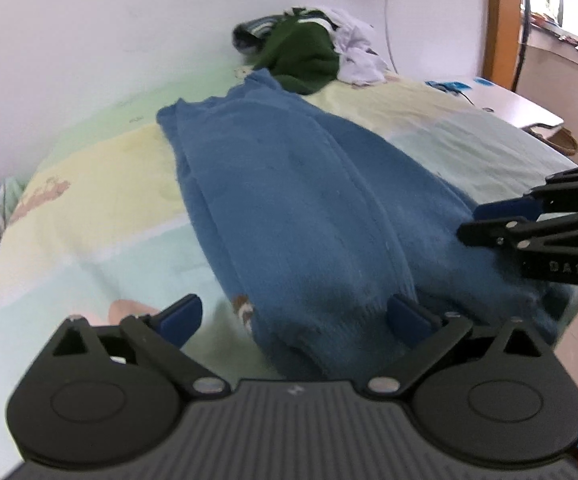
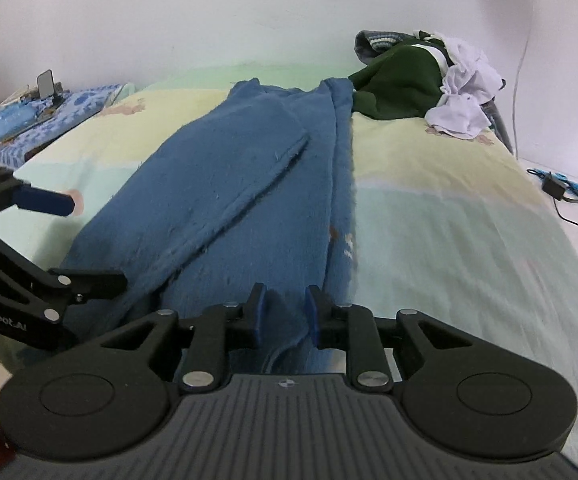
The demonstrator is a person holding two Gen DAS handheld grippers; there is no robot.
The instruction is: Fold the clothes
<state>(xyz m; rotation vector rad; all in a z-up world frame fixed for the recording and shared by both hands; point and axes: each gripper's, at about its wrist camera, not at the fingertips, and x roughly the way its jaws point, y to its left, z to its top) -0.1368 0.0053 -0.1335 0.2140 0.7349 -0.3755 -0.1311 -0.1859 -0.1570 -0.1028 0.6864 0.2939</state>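
While a blue fleece garment (image 2: 225, 184) lies stretched lengthwise along a bed (image 2: 449, 208), both hand-held grippers sit at its near end, at the bed's near edge. The garment looks already folded in along its length, with one flap lying diagonally across the top, so the step in hand appears to be taking hold of the near hem for a crosswise fold toward the far end.

The right hand-held gripper (image 2: 285, 312) has its fingers drawn close, with only a narrow gap between the blue pads, and a bunch of the blue hem sits in that gap. It appears clamped on the cloth near the garment's right corner.

The left hand-held gripper (image 1: 295, 316) has its fingers spread wide. One pad rests against the fleece on the right; the other hovers over the bare sheet to the left of the garment. It grips nothing yet.

By this judgement, the next move calls for the left fingers to close on the near left corner, then for both ends to lift together and carry the hem evenly away, so that the fold lands square.

At the far end of the bed, by the wall, a dark green garment (image 2: 397, 80) and a white one (image 2: 465, 96) lie heaped, just touching the blue one's far corner. These look unfolded.
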